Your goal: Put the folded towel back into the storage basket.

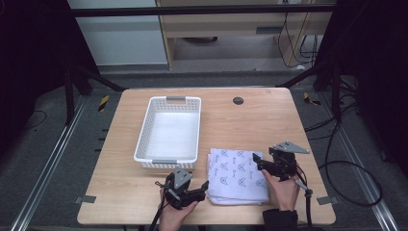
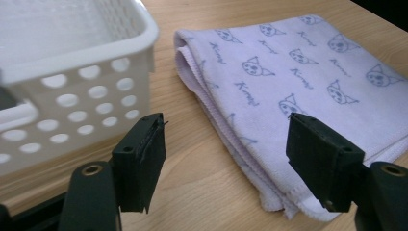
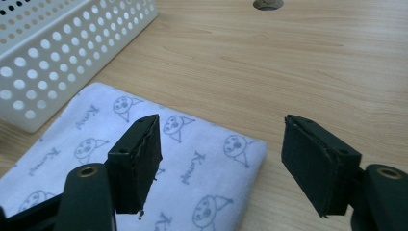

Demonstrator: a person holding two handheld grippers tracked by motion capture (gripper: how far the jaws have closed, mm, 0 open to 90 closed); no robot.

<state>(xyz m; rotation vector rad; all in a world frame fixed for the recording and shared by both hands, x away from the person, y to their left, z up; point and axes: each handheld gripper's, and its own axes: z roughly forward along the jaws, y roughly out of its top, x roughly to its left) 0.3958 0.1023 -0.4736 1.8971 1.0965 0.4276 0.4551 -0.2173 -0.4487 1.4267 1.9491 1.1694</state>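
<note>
A wooden worktop [image 1: 250, 125] is seen from above, with a person's two hands entering from the bottom edge, each holding a black tool. A white perforated basket [image 1: 144, 139] sits left of centre; nothing shows inside it. Just to its right, near the front edge, lies a folded pale lilac towel [image 1: 235, 175] printed with small cat faces and script. A small round grommet [image 1: 238, 100] is set into the worktop toward the far edge.

The left tool [image 1: 204, 186] rests low at the towel's left edge, in front of the basket's near wall. In the left gripper view its jaws stand wide apart, released, holding nothing; the basket's corner [image 2: 86, 91] is at the left and the towel's folded edges [image 2: 269, 91] run between and beyond the jaws.

The right tool [image 1: 256, 161] hovers over the towel's right side, pointing left. In the right gripper view its jaws are also spread wide and empty, with the towel's corner [image 3: 192, 163] below them, the basket [image 3: 53, 53] at upper left, and bare wood beyond.
</note>
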